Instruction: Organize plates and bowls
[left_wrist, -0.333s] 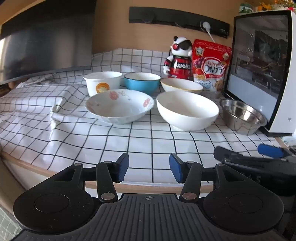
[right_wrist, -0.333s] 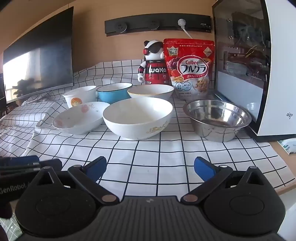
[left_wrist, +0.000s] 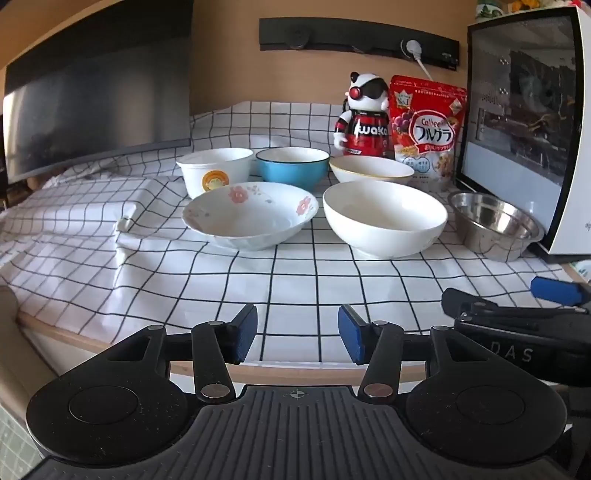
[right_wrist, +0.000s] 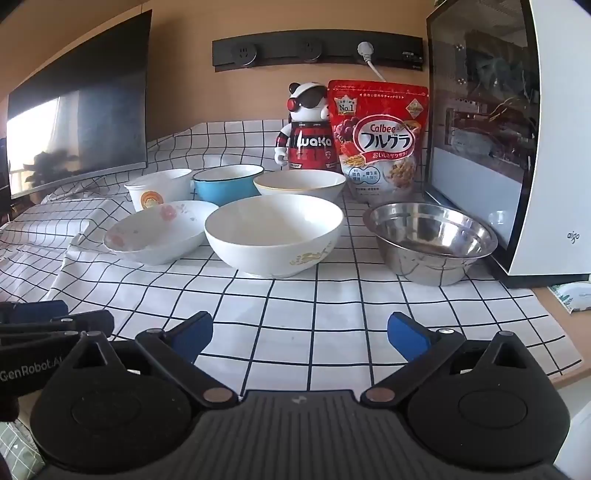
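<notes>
Several bowls stand in two rows on the checked cloth. The front row has a flowered shallow bowl (left_wrist: 251, 216) (right_wrist: 155, 232), a large white bowl (left_wrist: 384, 221) (right_wrist: 273, 236) and a steel bowl (left_wrist: 495, 227) (right_wrist: 430, 242). Behind them sit a white cup-bowl with an orange mark (left_wrist: 216, 171) (right_wrist: 159, 190), a blue bowl (left_wrist: 292, 166) (right_wrist: 227, 182) and a white gold-rimmed bowl (left_wrist: 371, 170) (right_wrist: 299, 184). My left gripper (left_wrist: 297, 334) is open over the table's front edge, well short of the bowls. My right gripper (right_wrist: 299, 334) is open wider, nothing between its fingers, in front of the large white bowl.
A toy robot figure (right_wrist: 308, 129) and a red cereal bag (right_wrist: 378, 140) stand at the back. A white oven (right_wrist: 517, 147) blocks the right side, a dark screen (left_wrist: 96, 96) the left. The cloth (left_wrist: 74, 229) bunches into folds at the left.
</notes>
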